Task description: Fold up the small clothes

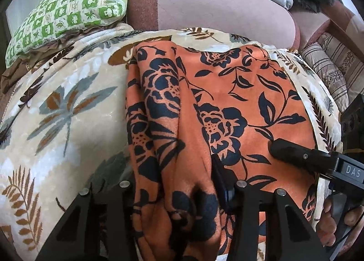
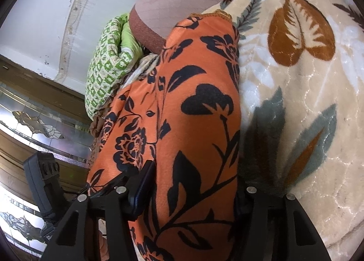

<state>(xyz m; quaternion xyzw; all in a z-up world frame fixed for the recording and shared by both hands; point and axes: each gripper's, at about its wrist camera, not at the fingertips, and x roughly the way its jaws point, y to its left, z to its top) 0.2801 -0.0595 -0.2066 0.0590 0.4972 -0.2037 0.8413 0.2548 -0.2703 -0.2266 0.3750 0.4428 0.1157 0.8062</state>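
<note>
An orange cloth with a dark floral print point(image 1: 238, 92) lies on a cream leaf-patterned blanket point(image 1: 68, 106). My left gripper point(image 1: 182, 195) is shut on a bunched edge of the cloth, which drapes up over its fingers. My right gripper shows in the left wrist view point(image 1: 286, 149) at the right, its black finger lying on the cloth. In the right wrist view the cloth point(image 2: 188, 106) runs between the fingers of my right gripper point(image 2: 188, 192), which is shut on it; only the left finger point(image 2: 142, 186) shows.
A green-and-white checked pillow point(image 1: 66, 10) lies at the far left. A pink and brown bolster point(image 1: 216, 8) lies behind the blanket. A striped cushion point(image 1: 329, 67) sits at the right. The right wrist view shows a white wall point(image 2: 41, 22) and glass-panelled furniture point(image 2: 34, 124).
</note>
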